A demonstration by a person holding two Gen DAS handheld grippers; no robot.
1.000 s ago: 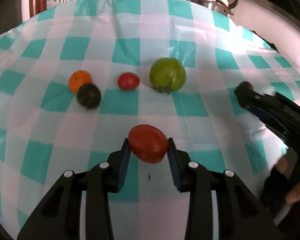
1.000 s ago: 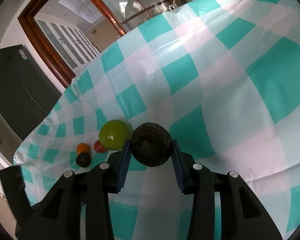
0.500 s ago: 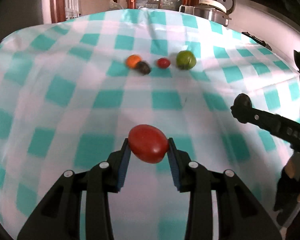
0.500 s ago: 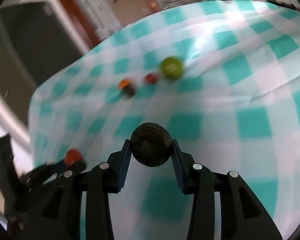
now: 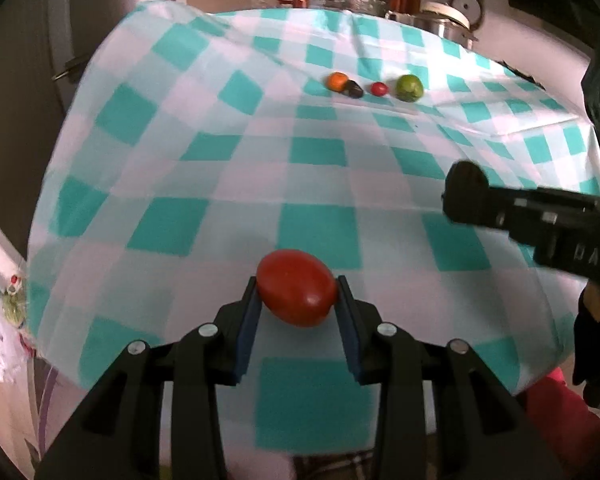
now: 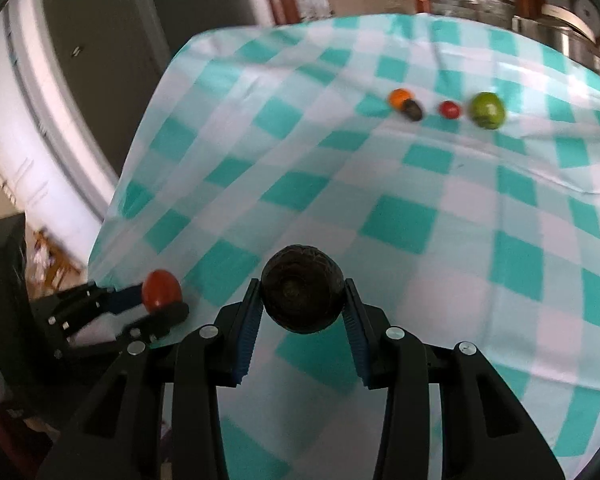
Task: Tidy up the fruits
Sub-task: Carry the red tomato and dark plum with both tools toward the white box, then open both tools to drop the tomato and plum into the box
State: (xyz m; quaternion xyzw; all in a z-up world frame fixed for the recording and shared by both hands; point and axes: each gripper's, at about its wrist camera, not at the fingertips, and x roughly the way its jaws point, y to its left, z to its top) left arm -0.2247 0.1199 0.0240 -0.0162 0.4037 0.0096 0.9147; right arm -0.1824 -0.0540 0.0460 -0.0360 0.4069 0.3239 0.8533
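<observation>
My left gripper (image 5: 297,300) is shut on a red tomato (image 5: 297,287) and holds it above the near edge of the table; it also shows in the right wrist view (image 6: 162,289). My right gripper (image 6: 302,302) is shut on a dark round fruit (image 6: 302,294), and it shows at the right of the left wrist view (image 5: 466,196). Far back on the checked cloth (image 5: 320,152) lie in a row an orange fruit (image 5: 337,81), a dark fruit (image 5: 353,89), a small red tomato (image 5: 379,88) and a green fruit (image 5: 409,87).
The teal-and-white cloth hangs over the table's near and left edges (image 5: 56,240). A metal pot with a lid (image 5: 444,24) stands behind the table. A dark cabinet (image 6: 100,40) and a wooden door frame lie beyond the left side.
Both grippers have pulled back and up from the row of fruits, each still holding its fruit. The row now looks small and far away.
</observation>
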